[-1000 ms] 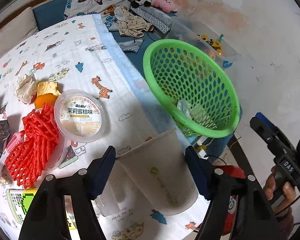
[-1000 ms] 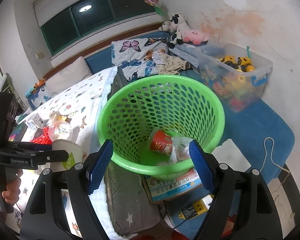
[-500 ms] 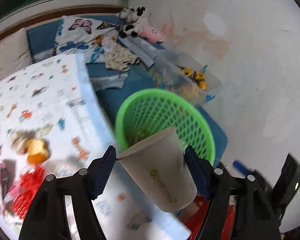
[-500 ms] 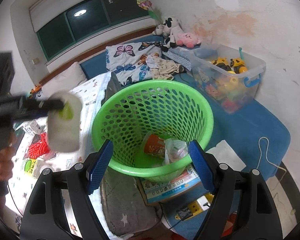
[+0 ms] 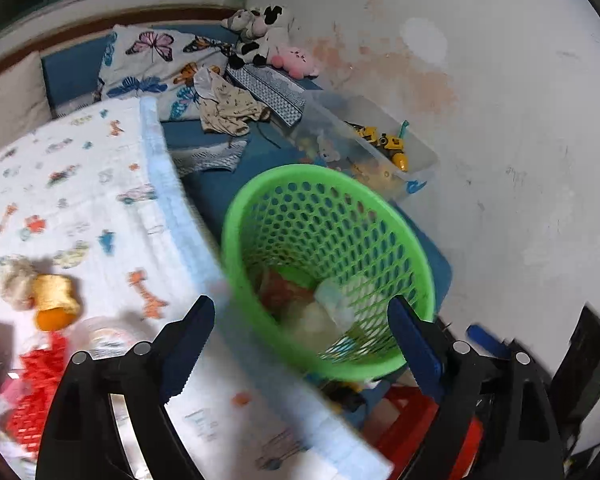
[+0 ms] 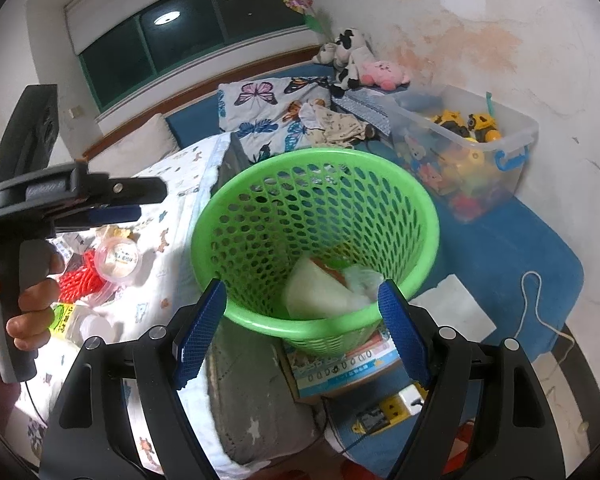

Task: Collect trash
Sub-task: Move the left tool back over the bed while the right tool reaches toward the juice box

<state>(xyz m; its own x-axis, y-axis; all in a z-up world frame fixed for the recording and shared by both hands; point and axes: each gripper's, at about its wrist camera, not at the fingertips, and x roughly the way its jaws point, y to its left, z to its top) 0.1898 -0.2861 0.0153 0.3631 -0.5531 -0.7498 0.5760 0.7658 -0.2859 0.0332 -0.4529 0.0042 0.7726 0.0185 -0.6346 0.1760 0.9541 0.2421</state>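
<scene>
The left gripper point(image 5: 300, 344) is hovering with jaws wide and empty, the green perforated plastic basket point(image 5: 328, 184) at its twelve o'clock. The off-white paper cup point(image 6: 316, 292) is lying on its side inside that basket, against the crumpled clear plastic wrap point(image 6: 362, 280). The right gripper point(image 6: 300, 320) is likewise gaping, holding nothing. At nine o'clock, the red foam fruit net point(image 5: 36, 392) is waiting on the cartoon-print white sheet point(image 5: 80, 200): probably feather-light, soft and springy, so pinching a bunched fold mid-body looks safest.

Stained white wall point(image 6: 480, 32); dark window point(image 6: 188, 36) reflecting ceiling lamp point(image 6: 166, 18); blue mattress point(image 6: 508, 240).
</scene>
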